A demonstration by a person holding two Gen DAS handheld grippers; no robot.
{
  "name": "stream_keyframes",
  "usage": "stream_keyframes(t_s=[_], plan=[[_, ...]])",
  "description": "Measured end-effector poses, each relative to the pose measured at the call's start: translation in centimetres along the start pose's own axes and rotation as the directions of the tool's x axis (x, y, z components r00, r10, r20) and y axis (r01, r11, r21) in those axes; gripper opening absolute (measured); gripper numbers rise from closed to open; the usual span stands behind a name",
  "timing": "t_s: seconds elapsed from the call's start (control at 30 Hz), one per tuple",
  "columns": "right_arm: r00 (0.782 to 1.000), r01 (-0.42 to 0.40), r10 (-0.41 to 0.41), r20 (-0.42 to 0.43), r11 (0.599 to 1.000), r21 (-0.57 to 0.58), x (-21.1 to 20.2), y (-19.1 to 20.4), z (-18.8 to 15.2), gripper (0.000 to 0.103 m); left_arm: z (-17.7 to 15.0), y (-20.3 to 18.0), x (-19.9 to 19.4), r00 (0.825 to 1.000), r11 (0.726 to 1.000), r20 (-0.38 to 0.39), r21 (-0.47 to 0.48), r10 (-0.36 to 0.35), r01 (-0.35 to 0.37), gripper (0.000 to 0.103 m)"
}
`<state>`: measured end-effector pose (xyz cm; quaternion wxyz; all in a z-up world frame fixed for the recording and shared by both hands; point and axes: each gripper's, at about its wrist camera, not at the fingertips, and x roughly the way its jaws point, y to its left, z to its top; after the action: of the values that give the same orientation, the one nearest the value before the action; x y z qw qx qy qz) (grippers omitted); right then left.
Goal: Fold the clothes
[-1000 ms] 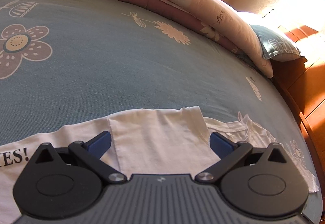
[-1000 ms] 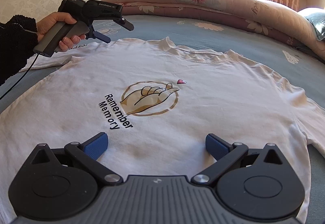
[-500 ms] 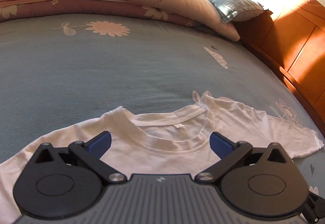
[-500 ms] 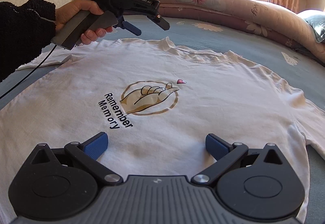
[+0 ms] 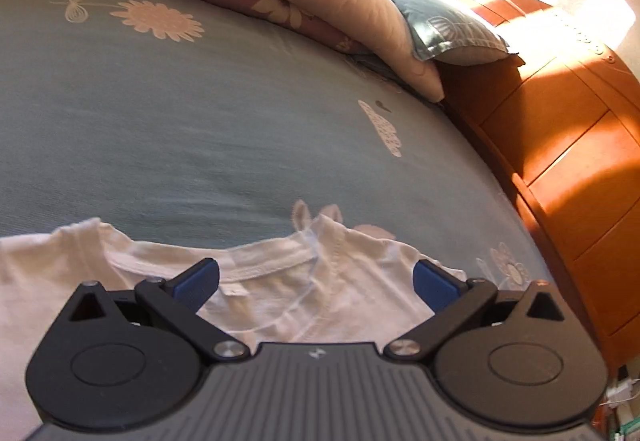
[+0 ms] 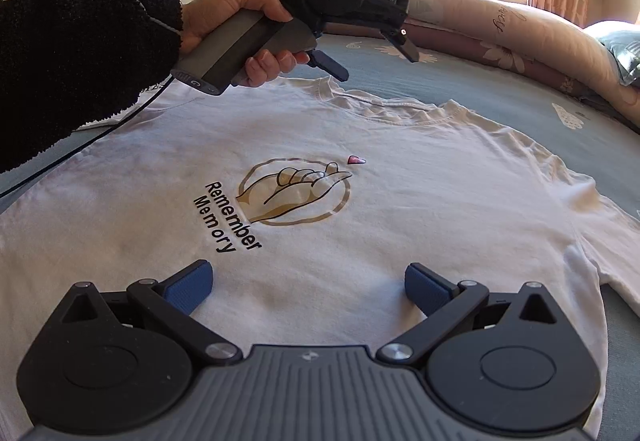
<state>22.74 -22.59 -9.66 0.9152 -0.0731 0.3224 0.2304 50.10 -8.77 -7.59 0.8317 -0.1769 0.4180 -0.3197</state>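
shirt: white t-shirt (image 6: 400,209) lying flat, print side up, on the blue bedsheet (image 5: 200,113), collar (image 5: 272,273) at the far end from me

left gripper (image 5: 316,279): fingers wide apart, nothing in them, hovering right over the collar

right gripper (image 6: 308,283): also spread open and empty, low over the hem end

step: my guess, lining up for the first fold, nothing pinched yet

next: probably drop my left onto a shoulder by the collar, right onto the hem on the same side, pinch both layers
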Motion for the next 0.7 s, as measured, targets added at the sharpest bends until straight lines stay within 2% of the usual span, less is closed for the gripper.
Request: stream_keyframes(t_s=[0.13,0.27,0.37,0.47,0.57,0.7], plan=[[1.000,0.001,-0.001,-0.001,1.000,0.000,0.0,0.0,0.0,0.103,0.0,-1.1,3.2,0.998,1.000,-0.062,-0.003,-0.030,0.030,0.102],[1.000,0.000,0.000,-0.002,1.000,-0.002,0.0,0.0,0.0,0.103,0.7,-0.7,5.2,0.998,0.999,-0.048,-0.007,0.047,-0.047,0.102],[1.000,0.002,-0.002,-0.002,1.000,-0.003,0.1,0.0,0.0,0.103,1.5,-1.9,4.9,0.993,0.993,-0.017,-0.003,0.121,-0.121,0.102],[1.000,0.005,-0.005,-0.002,1.000,-0.003,0.1,0.1,0.0,0.103,1.5,-3.7,4.6,0.999,0.999,-0.023,0.029,0.035,-0.035,0.102],[1.000,0.011,-0.011,-0.002,1.000,-0.004,0.1,0.3,-0.1,0.103,1.2,-5.7,5.6,0.997,0.996,-0.065,0.075,-0.047,0.052,0.102],[1.000,0.011,-0.011,-0.002,1.000,-0.003,0.0,0.3,0.0,0.103,1.2,-6.8,8.9,0.990,0.992,-0.113,0.089,-0.083,0.093,0.102]])
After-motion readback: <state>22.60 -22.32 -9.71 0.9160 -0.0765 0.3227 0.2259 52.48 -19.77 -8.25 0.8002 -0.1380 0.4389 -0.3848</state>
